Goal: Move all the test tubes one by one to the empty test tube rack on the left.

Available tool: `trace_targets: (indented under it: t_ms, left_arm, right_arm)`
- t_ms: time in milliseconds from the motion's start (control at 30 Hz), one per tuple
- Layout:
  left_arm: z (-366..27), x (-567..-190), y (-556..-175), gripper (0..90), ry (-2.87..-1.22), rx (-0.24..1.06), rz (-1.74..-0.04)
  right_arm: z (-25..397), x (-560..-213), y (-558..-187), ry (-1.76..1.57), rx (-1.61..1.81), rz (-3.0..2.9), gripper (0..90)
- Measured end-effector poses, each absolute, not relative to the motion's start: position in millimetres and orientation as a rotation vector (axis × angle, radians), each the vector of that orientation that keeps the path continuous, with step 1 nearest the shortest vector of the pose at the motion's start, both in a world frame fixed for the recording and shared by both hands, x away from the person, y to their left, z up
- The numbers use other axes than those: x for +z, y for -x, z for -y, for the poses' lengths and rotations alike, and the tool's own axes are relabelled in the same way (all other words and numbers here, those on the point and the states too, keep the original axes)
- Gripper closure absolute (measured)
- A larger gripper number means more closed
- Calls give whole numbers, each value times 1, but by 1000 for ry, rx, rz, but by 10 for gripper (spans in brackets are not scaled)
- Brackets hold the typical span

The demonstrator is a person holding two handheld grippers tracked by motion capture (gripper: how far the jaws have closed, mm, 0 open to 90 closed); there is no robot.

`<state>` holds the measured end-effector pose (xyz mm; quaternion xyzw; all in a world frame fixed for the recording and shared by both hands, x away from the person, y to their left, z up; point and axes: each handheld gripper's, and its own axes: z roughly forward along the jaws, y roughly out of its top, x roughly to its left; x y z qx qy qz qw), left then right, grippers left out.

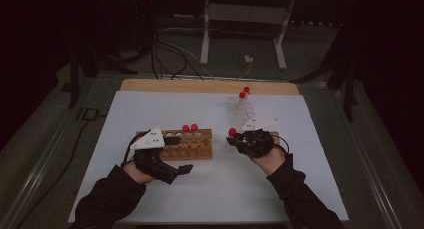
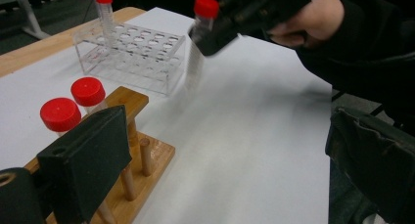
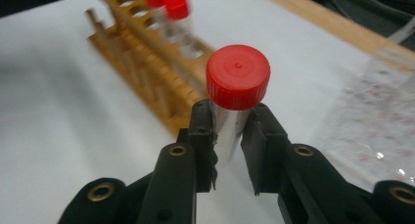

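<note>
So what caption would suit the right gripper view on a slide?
Right gripper clamps a red-capped test tube beside the wooden rack, which holds two more.

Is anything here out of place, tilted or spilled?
Nothing stands out. The right gripper holds a capped tube above the paper; other tubes stand upright in the wooden rack and the clear rack. No spill shows.
</note>
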<state>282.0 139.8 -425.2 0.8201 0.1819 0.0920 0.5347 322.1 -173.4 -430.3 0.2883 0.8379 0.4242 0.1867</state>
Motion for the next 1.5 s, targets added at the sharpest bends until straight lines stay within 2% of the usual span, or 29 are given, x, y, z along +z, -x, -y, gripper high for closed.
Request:
trace_targets:
  t_ms: [467,633,833,1200,1500]
  left_arm:
    - [-123,-423,-279,52,-1977,209,-379]
    - [-116,-423,-279,88,-1978,202,-355]
    - [-108,-424,-279,177,-1981,190,-326]
    - [-95,-431,-281,434,-1999,203,-262]
    - [-87,-434,-281,592,-2027,220,-235]
  right_arm:
    - [147,-451,-288,-689,1205,-2500,746]
    - [138,-455,-282,-659,1210,-2536,746]
    - [131,-455,-278,-630,1230,-2557,746]
    - [127,-452,-272,-599,1255,-2573,746]
    - [126,-449,-269,-587,1268,-2578,746]
